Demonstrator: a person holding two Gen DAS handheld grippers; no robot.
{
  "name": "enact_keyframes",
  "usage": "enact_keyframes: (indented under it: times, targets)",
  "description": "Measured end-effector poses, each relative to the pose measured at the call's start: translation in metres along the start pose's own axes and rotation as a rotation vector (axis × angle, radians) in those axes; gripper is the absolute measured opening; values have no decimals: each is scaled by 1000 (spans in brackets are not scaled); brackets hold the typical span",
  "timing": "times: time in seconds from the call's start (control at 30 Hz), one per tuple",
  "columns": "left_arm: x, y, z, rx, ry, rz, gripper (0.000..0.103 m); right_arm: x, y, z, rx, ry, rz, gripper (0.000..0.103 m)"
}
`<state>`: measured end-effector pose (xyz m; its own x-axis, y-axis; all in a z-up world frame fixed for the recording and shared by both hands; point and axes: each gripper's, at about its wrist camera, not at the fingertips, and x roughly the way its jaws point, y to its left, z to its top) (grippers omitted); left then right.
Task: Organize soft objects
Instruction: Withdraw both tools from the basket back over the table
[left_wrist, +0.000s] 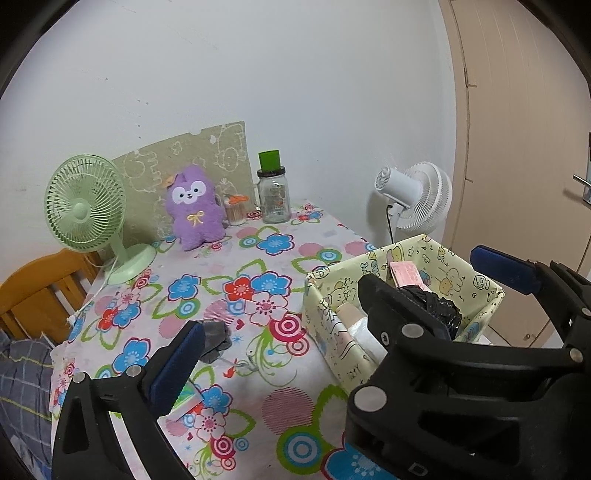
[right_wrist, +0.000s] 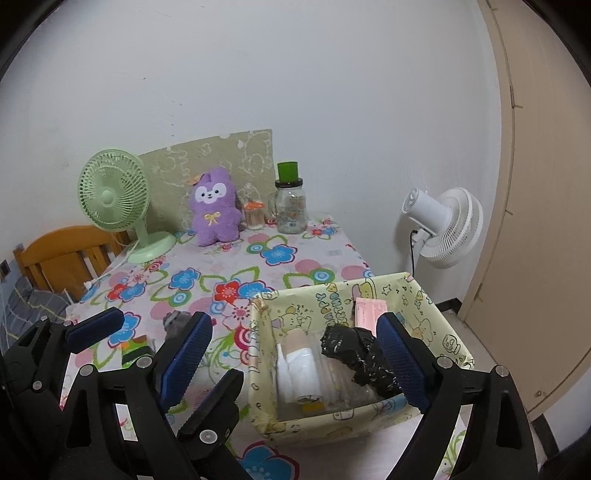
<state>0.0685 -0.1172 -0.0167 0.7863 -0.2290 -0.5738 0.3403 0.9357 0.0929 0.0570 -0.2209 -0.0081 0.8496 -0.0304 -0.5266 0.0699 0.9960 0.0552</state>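
Fingers of left gripper (left_wrist: 332, 295) and right gripper (right_wrist: 295, 354) spread, empty; next, grasp grey cloth (left_wrist: 216, 339) for box (right_wrist: 436, 306).

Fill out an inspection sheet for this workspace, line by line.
Surface: table under a floral cloth, mostly bare in the middle.
Job's things: purple plush toy upright at the back; grey soft item lying near the front; patterned box at the right, holding a black bag, white rolls and a pink card.
Clutter: green desk fan, glass jar with green lid, small toothpick holder.
Grippers: left gripper open, nothing held; right gripper open, over the box, nothing held.
Cables: white cord from the green fan trails off the left edge.
Surroundings: white standing fan, wooden headboard, beige door.
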Motion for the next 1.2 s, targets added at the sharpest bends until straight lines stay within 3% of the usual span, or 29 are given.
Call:
enact_keyframes:
  times: [0.57, 1.2]
  targets:
    - [-34, 29, -15, -18, -30, 53, 103, -25, 39, -4, -46, -54, 39, 100]
    - [-43, 65, -34, -59, -14, 107, 103, -20, 83, -11, -96, -38, 105, 100]
